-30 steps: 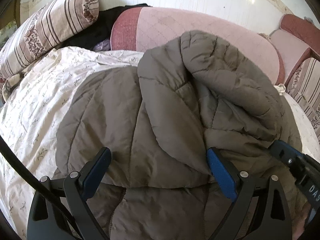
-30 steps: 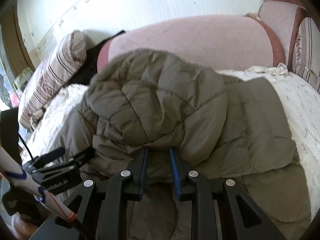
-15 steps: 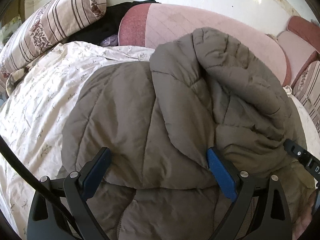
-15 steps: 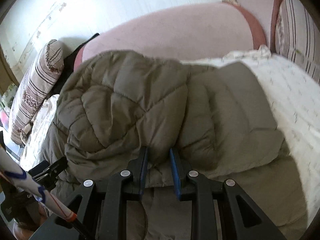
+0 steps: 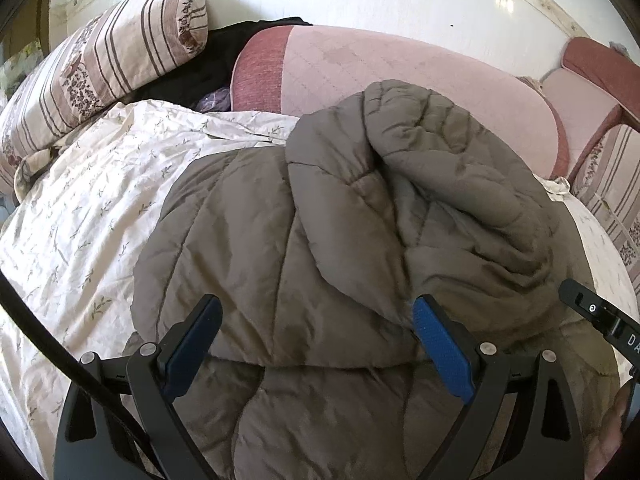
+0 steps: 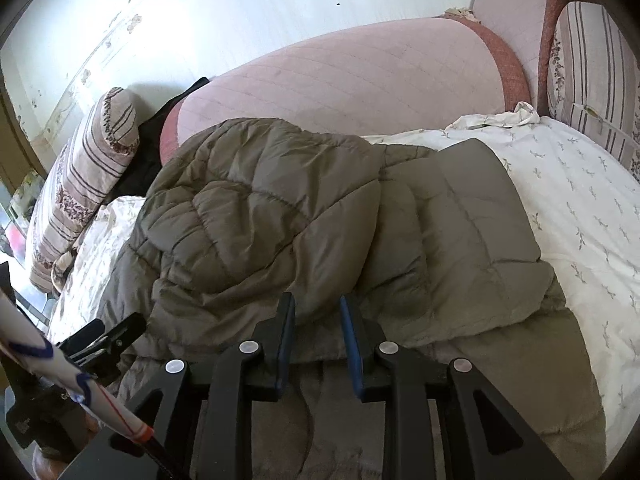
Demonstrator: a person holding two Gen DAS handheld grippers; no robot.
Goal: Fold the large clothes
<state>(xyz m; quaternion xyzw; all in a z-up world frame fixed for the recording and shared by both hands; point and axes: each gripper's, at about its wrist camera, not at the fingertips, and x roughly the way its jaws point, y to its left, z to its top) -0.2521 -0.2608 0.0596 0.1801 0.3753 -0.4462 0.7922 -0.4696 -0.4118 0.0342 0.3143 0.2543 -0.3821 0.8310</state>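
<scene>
A large grey-brown quilted coat [image 5: 320,248] lies on the floral sheet, its upper part folded back over itself in a bulky heap [image 5: 460,184]. It also shows in the right wrist view [image 6: 300,232]. My left gripper [image 5: 316,320] is open wide, hovering over the coat's near fold, holding nothing. My right gripper [image 6: 316,316] has its jaws close together at the edge of the folded layer [image 6: 320,304]; whether cloth is pinched between them I cannot tell. The right gripper's body shows at the right edge of the left wrist view [image 5: 600,320].
A white floral sheet [image 5: 80,216] covers the bed. A pink padded headboard [image 5: 400,76] stands behind, with a striped pillow [image 5: 104,64] at the left and dark clothing [image 5: 208,68] beside it. Striped cushions [image 6: 588,76] stand at the right.
Both views have pulled back and shifted a little. The right gripper's jaws have parted slightly. The folded heap of the coat sits lower and flatter than before.
</scene>
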